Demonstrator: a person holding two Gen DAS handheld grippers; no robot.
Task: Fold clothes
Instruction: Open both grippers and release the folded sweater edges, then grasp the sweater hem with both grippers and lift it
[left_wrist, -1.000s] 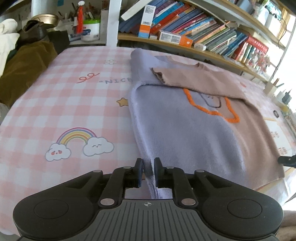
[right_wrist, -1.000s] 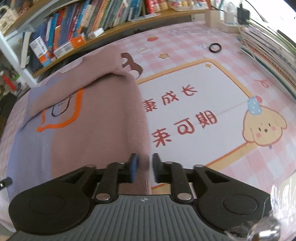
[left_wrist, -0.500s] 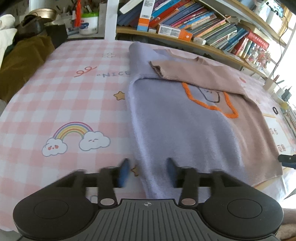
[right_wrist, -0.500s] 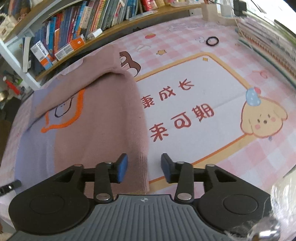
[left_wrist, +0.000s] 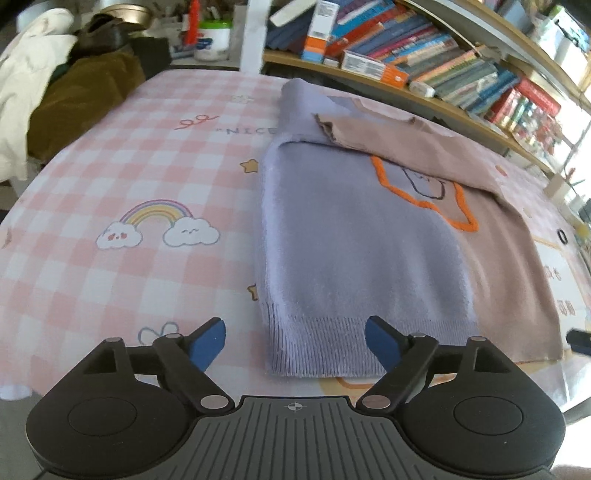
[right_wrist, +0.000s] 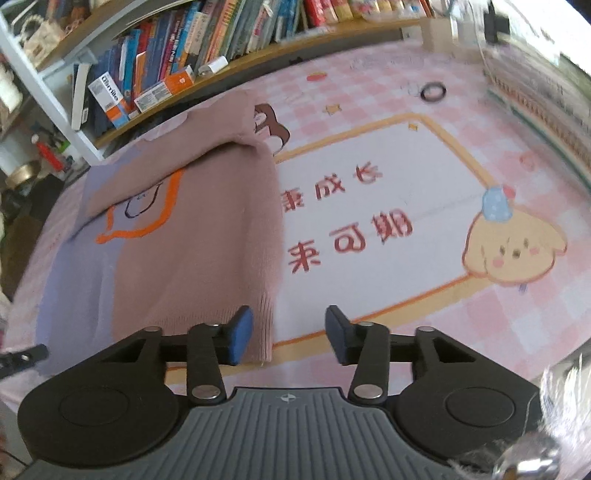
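Note:
A sweater (left_wrist: 351, 240), lilac on its left half and dusty pink on its right with an orange-outlined motif, lies flat on the pink checked cloth (left_wrist: 129, 166), one sleeve folded across its chest. My left gripper (left_wrist: 295, 345) hovers at the lilac ribbed hem. Its jaws are opening, and the hem lies between them untouched. In the right wrist view the sweater (right_wrist: 184, 258) shows its pink side. My right gripper (right_wrist: 289, 339) stands open at the hem's right corner, with its left pad (right_wrist: 240, 338) over the ribbing and not pressing it.
Shelves of books (left_wrist: 424, 55) run along the far side. A heap of brown and white clothes (left_wrist: 74, 99) sits at the far left. A black ring (right_wrist: 433, 91) lies on the cloth, near a printed panel with a yellow puppy (right_wrist: 513, 251).
Both grippers were shut on the sweater's hem a second ago and have let go. The left jaws have spread wide, the right partly. The hem now lies flat and both views have drawn back slightly.

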